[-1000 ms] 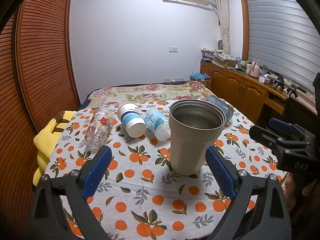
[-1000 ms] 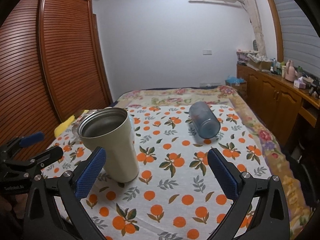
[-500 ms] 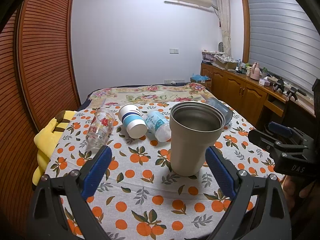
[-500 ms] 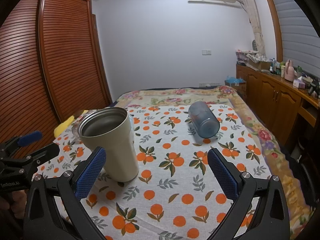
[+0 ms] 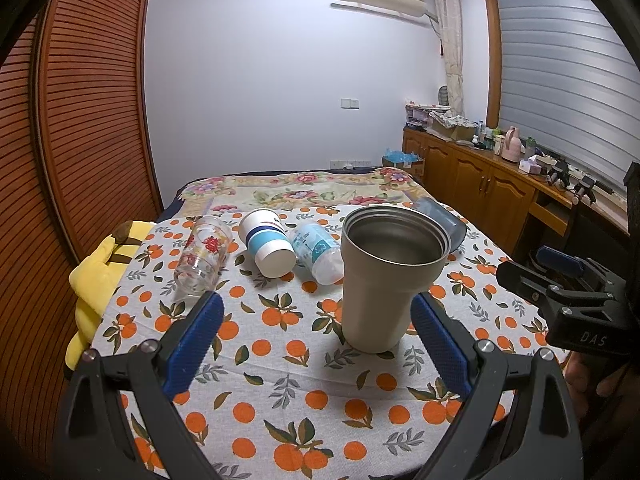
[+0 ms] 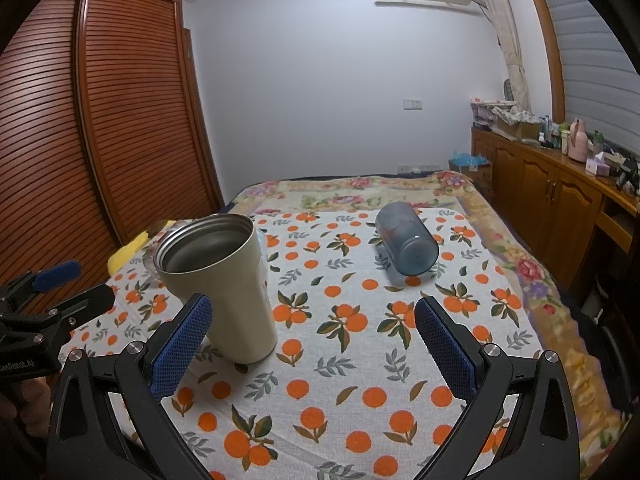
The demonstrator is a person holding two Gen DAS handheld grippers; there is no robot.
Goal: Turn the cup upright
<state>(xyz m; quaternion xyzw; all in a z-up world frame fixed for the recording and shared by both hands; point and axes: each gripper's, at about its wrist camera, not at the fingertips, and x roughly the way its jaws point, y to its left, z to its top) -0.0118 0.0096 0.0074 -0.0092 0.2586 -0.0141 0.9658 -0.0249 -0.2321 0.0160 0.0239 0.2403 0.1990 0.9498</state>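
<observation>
A beige steel tumbler (image 5: 390,280) stands upright, mouth up, on the orange-print tablecloth (image 5: 288,364); it also shows in the right wrist view (image 6: 224,288). My left gripper (image 5: 316,344) is open and empty, just short of the tumbler. My right gripper (image 6: 312,344) is open and empty, with the tumbler beyond its left finger. A blue glass cup (image 6: 408,244) lies on its side ahead of the right gripper. A flowered clear glass (image 5: 202,254), a white-and-blue paper cup (image 5: 268,242) and a small plastic bottle (image 5: 316,248) lie on their sides.
A yellow plush toy (image 5: 100,280) hangs at the table's left edge. A wooden louvred wardrobe (image 5: 72,140) stands on the left. A wooden sideboard (image 5: 488,188) with clutter runs along the right. A floral bedspread (image 5: 304,192) lies behind the cloth.
Both grippers have drawn back and up slightly from the tumbler. The tumbler and the lying cups have not moved.
</observation>
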